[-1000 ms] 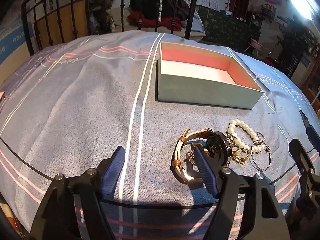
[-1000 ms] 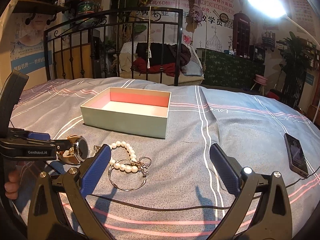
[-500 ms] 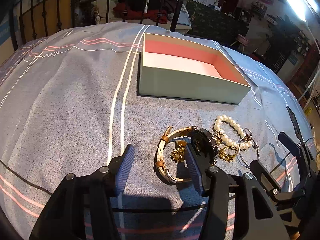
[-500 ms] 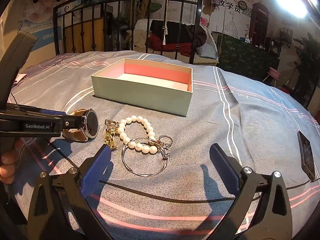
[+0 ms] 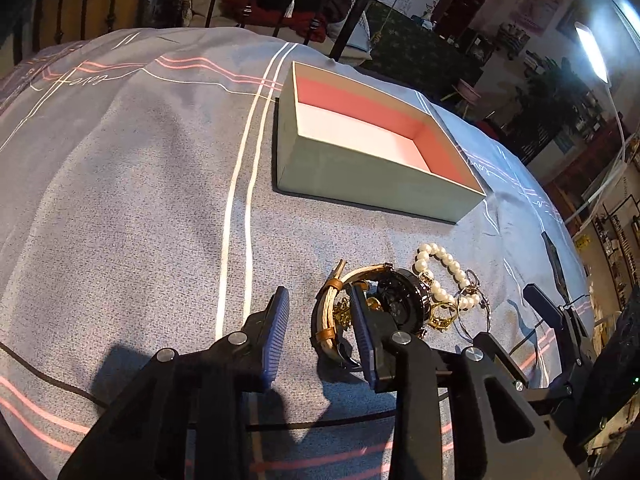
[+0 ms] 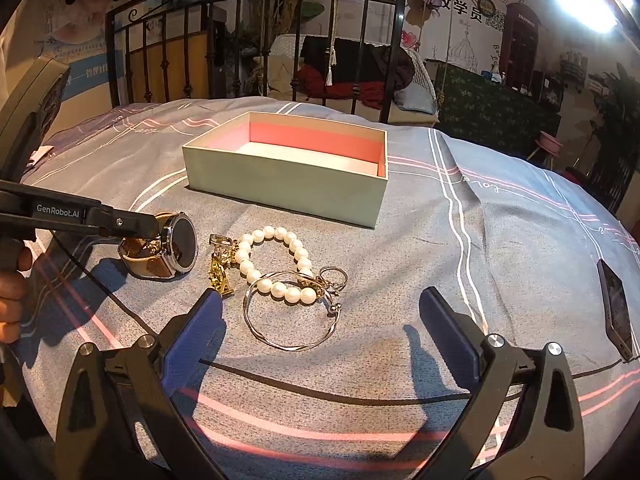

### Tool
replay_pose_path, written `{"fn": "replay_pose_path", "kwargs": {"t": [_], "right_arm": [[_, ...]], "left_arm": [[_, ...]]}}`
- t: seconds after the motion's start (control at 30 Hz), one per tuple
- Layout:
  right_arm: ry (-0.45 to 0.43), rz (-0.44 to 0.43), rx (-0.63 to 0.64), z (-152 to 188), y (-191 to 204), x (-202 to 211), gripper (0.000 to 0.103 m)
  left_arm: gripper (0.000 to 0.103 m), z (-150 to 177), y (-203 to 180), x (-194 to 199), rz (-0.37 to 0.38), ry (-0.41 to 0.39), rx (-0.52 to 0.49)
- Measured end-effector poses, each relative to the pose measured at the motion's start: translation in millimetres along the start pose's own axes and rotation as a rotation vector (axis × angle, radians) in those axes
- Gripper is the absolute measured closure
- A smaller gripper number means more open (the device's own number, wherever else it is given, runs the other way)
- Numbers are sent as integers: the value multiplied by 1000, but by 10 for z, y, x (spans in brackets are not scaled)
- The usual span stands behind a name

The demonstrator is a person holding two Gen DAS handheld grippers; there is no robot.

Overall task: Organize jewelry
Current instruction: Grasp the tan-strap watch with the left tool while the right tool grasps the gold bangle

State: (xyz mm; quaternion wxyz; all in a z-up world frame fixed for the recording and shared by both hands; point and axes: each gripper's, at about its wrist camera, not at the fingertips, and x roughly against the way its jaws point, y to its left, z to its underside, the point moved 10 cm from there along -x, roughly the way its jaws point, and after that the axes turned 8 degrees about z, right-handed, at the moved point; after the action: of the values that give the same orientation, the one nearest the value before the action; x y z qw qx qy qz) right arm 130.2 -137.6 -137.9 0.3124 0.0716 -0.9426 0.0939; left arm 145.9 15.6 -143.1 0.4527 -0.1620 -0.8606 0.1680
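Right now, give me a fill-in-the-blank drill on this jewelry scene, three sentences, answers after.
1. The open box has nothing in it, and its inner walls are coloured ____.
2. The pearl bracelet lies partly over a thin ____ bangle.
3. The left gripper is closing around the strap of the ____.

Answers: pink; silver; watch

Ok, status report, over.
Left tool closing around watch strap, not clamped. Right tool open, above silver bangle. Box empty. Pearl bracelet crowds watch.
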Motion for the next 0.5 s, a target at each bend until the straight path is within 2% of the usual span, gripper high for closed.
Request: {"fn": "replay_pose_path", "kwargs": {"t": [0.07,0.17,0.27,0.5], "right_arm": [[1,1,1,5,7,-2,6],[-1,0,-1,7,2,-5,6],[0,-3,-2,19,11,-21,6],[5,-7,-2,47,28,-24,6]], "left_arm": [[74,19,-42,-18,-18,7,-45],[88,64,-177,-63,-25,30,-116],[90,85,-264,-58,-49,24,-177],[91,-55,-345,152,38,-49,-155]]}}
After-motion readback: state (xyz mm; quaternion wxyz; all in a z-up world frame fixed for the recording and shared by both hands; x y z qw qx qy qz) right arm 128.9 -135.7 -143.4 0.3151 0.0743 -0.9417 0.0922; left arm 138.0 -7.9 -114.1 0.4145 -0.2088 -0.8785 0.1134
